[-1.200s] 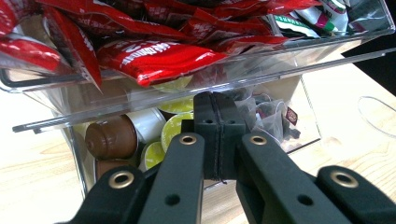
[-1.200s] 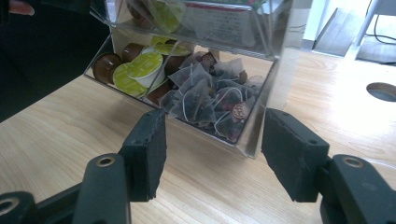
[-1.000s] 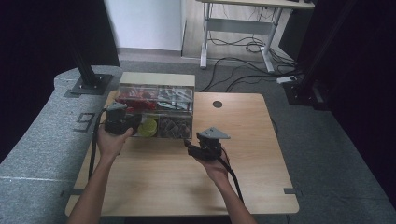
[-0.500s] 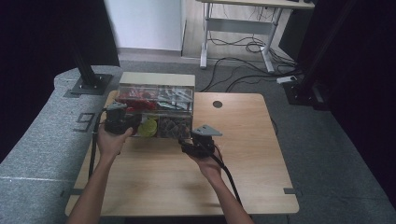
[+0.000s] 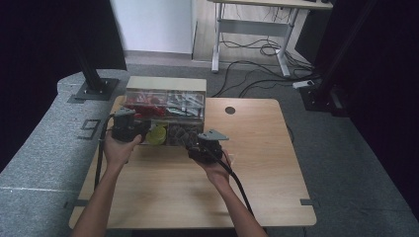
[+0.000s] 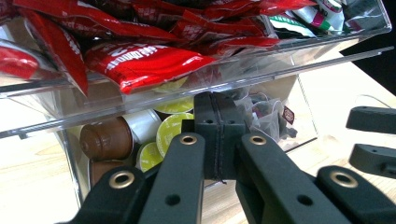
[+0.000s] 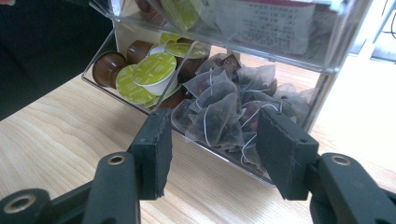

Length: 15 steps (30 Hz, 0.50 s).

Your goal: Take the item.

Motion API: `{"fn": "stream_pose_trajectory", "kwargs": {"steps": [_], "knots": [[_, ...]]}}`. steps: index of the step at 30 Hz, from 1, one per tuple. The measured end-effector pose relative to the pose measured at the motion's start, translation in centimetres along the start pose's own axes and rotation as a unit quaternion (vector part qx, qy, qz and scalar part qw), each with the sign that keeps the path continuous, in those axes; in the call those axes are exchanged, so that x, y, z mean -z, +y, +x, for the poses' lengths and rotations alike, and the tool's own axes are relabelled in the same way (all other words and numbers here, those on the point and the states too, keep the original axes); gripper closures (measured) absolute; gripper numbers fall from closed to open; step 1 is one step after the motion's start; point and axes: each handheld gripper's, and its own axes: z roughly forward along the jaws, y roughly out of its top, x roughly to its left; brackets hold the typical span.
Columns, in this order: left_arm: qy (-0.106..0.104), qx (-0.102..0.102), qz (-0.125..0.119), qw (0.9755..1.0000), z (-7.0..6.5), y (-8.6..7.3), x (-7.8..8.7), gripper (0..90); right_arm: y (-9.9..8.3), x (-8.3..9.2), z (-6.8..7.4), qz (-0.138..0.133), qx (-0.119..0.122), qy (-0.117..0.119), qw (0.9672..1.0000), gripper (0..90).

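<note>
Fingers of the right gripper (image 7: 210, 149) stand partly apart, nothing pinched between the pads; the jaws have just been closing. Past the gap, a heap of mesh tea bags (image 7: 224, 114) lies in the lower right compartment of the clear organiser box (image 7: 327, 60), behind its low front wall; whether the pads touch that wall cannot be told. Green-lidded coffee capsules (image 7: 149, 72) and brown ones fill the compartment beside the bags. Left gripper (image 6: 218, 140) has its pads pressed flat together, gripping nothing, tips just at the front of the capsule compartment under the upper tray; contact with the plastic is hard to judge. Red sachets (image 6: 140, 60) crowd that upper tray, their print blurred and cut off by the frame. Farther right in the left gripper view, two black jaws of the other gripper show, cropped at the edge. From the high view, both hands hold their grippers against the near face of the box, left hand (image 5: 118, 148) at its left end, right hand (image 5: 215, 165) toward its right end, on a wooden table (image 5: 257, 197). Box contents are small and dim there.
</note>
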Motion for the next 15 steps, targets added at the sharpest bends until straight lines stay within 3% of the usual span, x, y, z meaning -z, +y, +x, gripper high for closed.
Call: {"fn": "stream_pose_trajectory", "kwargs": {"steps": [15], "knots": [[0.000, 0.000, 0.001, 1.0000, 0.0, 0.0, 0.0, 89.6, 0.0, -1.9, -0.3, 0.012, -0.006, -0.004, 0.9999, 45.7]]}}
